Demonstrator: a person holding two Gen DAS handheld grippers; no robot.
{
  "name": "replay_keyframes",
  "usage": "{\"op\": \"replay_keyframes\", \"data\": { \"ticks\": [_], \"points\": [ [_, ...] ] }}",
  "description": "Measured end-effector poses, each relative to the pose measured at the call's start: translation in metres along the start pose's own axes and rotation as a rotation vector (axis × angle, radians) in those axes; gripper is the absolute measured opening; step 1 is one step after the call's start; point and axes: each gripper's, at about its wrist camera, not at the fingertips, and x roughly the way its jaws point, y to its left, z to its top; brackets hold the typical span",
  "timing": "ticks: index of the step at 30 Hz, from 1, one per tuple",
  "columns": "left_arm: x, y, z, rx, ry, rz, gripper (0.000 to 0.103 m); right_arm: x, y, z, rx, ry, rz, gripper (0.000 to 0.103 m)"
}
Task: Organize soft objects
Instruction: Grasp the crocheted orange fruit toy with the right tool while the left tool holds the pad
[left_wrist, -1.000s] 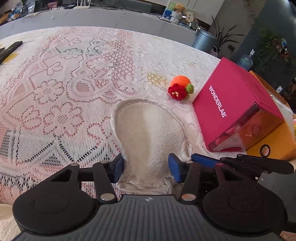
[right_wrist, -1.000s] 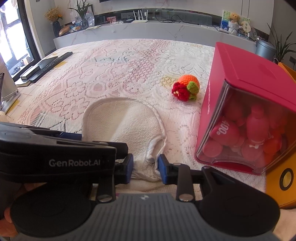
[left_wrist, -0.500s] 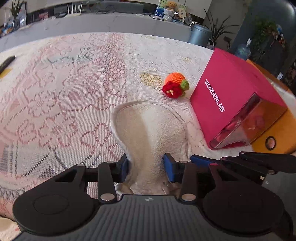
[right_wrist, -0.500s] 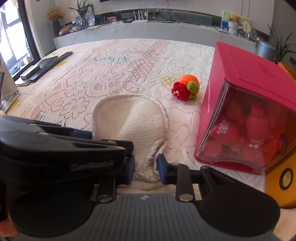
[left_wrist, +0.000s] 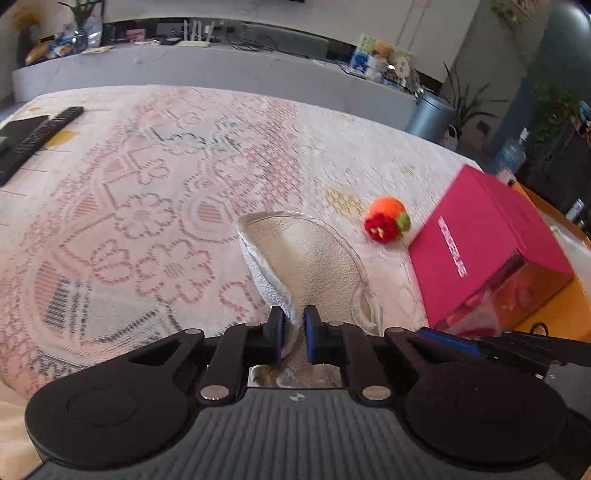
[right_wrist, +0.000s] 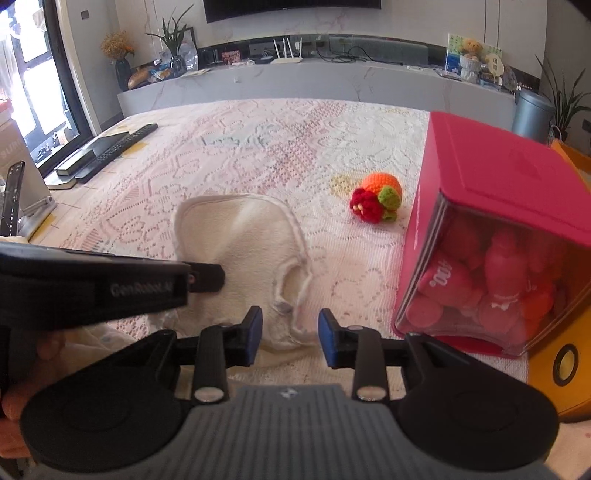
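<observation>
We're over a desk (right_wrist: 258, 122) w/ a pink-and-white lace cloth (left_wrist: 147, 206) covering most of it. Biggest thing on it is the pink box (right_wrist: 498, 173) at the right, lying on its side, clear end facing us, pink soft toys visible inside; it sits partly against something orange (right_wrist: 565, 373) at the far right edge. Next, the cream cloth bib (right_wrist: 243, 240) lies in the middle-front of the desk, just ahead of both tools, its rounded end pointing away from us, its near end bunched up. Our left hand-held gripper (left_wrist: 294, 334) is closing its jaws on the bib's near edge: left wrist view shows fabric pinched between the blue pads (left_wrist: 311, 332), w/ the left side of the bib curled up off the lace. Our right hand-held gripper (right_wrist: 290, 332) has jaws parted & opening a bit; the bib's strap end lies between the pads (right_wrist: 255, 332) but they don't press it. Black remotes (right_wrist: 110, 147) lie at the far left edge of the desk. Smallest: a crochet toy (right_wrist: 378, 197), orange w/ red and green bits, sits on the lace between bib and box, near the box, apart from the bib.
</observation>
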Motion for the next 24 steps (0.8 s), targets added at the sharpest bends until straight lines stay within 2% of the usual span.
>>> {"op": "replay_keyframes", "data": {
  "ticks": [3, 9, 10, 11, 14, 22, 24],
  "points": [
    [-0.004, 0.003, 0.013, 0.011, -0.007, 0.020, 0.013, -0.004, 0.004, 0.010, -0.037, 0.000, -0.011, 0.033],
    [-0.001, 0.005, 0.042, 0.042, -0.032, 0.041, 0.013, 0.001, 0.013, 0.044, -0.214, -0.030, -0.104, 0.033],
    [0.001, 0.005, 0.046, 0.053, -0.033, 0.046, 0.013, 0.004, 0.015, 0.051, -0.243, -0.033, -0.119, 0.029],
    [0.004, 0.005, 0.051, 0.067, -0.030, 0.048, 0.013, 0.008, 0.016, 0.057, -0.276, -0.031, -0.136, 0.034],
    [0.012, 0.004, 0.059, 0.108, -0.038, 0.049, 0.013, 0.024, 0.021, 0.068, -0.391, -0.028, -0.224, 0.039],
    [0.031, 0.009, 0.066, 0.132, -0.039, 0.027, 0.013, 0.067, 0.020, 0.083, -0.634, 0.095, -0.316, 0.044],
    [0.034, 0.010, 0.066, 0.128, -0.036, 0.020, 0.013, 0.075, 0.018, 0.087, -0.680, 0.126, -0.325, 0.048]
  ]
}}
